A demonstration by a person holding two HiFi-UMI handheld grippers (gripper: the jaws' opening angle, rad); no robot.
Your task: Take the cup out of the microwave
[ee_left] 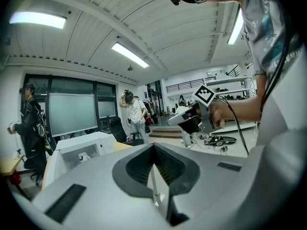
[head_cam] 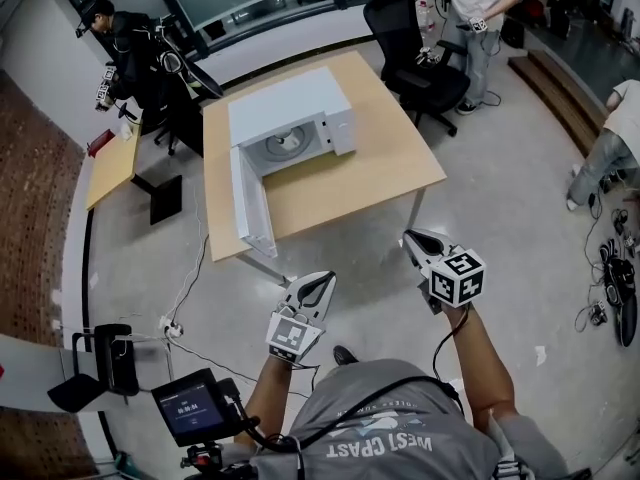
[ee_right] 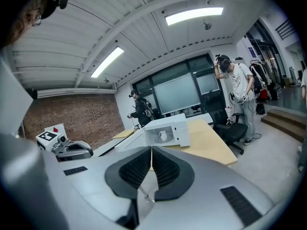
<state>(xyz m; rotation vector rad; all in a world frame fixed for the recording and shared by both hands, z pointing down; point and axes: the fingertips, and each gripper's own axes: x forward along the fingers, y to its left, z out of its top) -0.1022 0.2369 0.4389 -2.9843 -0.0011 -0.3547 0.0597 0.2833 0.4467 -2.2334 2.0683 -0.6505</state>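
Note:
The white microwave (head_cam: pixel 295 118) stands on a wooden table (head_cam: pixel 390 163) with its door (head_cam: pixel 252 203) swung wide open. A white cup (head_cam: pixel 290 143) sits inside on the turntable; it also shows in the right gripper view as cup (ee_right: pixel 163 136) and in the left gripper view as cup (ee_left: pixel 82 155). Both grippers hover over the floor, well short of the table's near edge. My left gripper (head_cam: pixel 320 283) has its jaws shut with nothing in them. My right gripper (head_cam: pixel 413 238) is likewise shut and empty. Each points toward the microwave (ee_right: pixel 168 128).
A black office chair (head_cam: pixel 415 43) stands behind the table, with a person (head_cam: pixel 485 8) beside it. Another person (head_cam: pixel 125 48) stands by a smaller table (head_cam: pixel 115 163) at the left. Cables (head_cam: pixel 610 288) lie on the floor at the right; a black chair (head_cam: pixel 100 363) is near left.

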